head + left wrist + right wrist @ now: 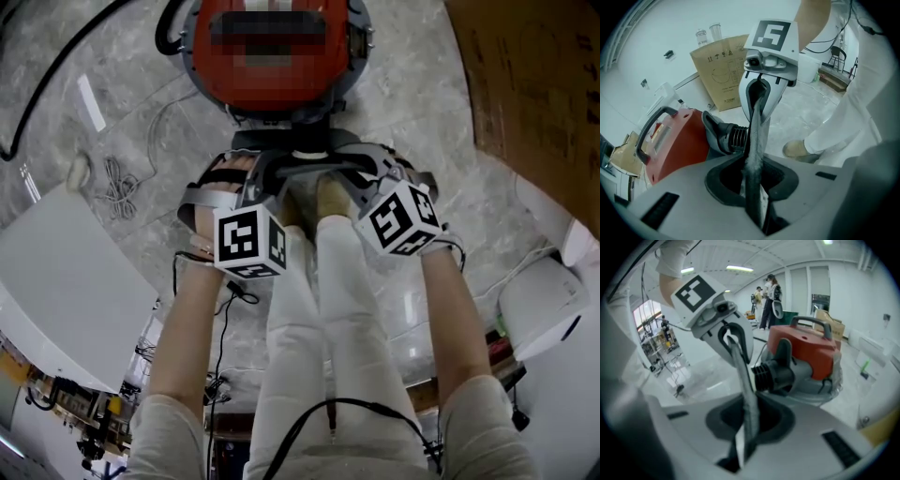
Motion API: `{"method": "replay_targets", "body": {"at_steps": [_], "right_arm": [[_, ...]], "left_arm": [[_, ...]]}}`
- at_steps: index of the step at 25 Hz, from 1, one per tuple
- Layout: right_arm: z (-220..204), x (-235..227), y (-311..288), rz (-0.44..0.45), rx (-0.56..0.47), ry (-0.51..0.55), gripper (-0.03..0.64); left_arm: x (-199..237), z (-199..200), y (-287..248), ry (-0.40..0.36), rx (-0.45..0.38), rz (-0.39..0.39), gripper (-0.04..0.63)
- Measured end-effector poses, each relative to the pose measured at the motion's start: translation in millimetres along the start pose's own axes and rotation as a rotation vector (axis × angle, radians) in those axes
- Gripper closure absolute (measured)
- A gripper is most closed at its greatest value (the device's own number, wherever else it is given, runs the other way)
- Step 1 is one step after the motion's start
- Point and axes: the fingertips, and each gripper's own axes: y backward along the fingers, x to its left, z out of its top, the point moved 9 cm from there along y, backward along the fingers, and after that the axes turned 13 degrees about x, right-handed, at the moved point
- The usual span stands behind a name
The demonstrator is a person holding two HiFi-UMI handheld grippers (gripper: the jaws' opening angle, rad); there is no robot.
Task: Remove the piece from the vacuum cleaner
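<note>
While the person stands over the red vacuum cleaner (806, 345) on the marble floor (422, 84), both sets of fingers are clenched on the same thin grey piece (757, 136). The left gripper (754, 187) pinches one end and the right gripper (747, 427) the other, so the strip runs edge-on from one pair of fingers straight into the opposite pair. Just beyond the fingers, behind the piece, sits the black ribbed hose socket (733, 139) on the cleaner's front (whether the piece touches it I can't make out). Farther past the left fingers a cardboard box (719, 70) stands by the wall; far beyond the right fingers two people (769, 294) stand, well apart from all this.
</note>
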Motion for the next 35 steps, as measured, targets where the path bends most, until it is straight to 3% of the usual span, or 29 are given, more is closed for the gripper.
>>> {"method": "replay_targets", "body": {"at_steps": [3, 6, 10, 18, 21, 24, 30, 35], "right_arm": [[-1, 0, -1, 0.0, -0.01, -0.031, 0.572], [7, 4, 3, -0.067, 0.092, 0.064, 0.572], [22, 10, 7, -0.148, 0.224, 0.206, 0.574], [36, 18, 15, -0.205, 0.321, 0.351, 0.578], [32, 16, 14, -0.196, 0.3, 0.314, 0.578], [24, 15, 9, -0.193, 0.271, 0.239, 0.578], [7, 11, -2, -0.11, 0.156, -0.052, 0.577], [12, 13, -1, -0.106, 0.154, -0.051, 0.577]], "left_arm": [[2, 0, 3, 0.029, 0.009, -0.02, 0.532], [2, -3, 1, 0.11, -0.02, -0.058, 0.541], [-2, -10, -5, 0.191, -0.044, -0.05, 0.543], [-7, -18, -16, 0.3, -0.081, -0.045, 0.543], [-6, -17, -15, 0.306, -0.065, -0.051, 0.543], [-6, -12, -7, 0.264, -0.017, -0.039, 0.546], [-5, -6, 8, 0.212, 0.036, -0.039, 0.546], [-2, -9, 11, 0.231, 0.041, -0.052, 0.546]]}}
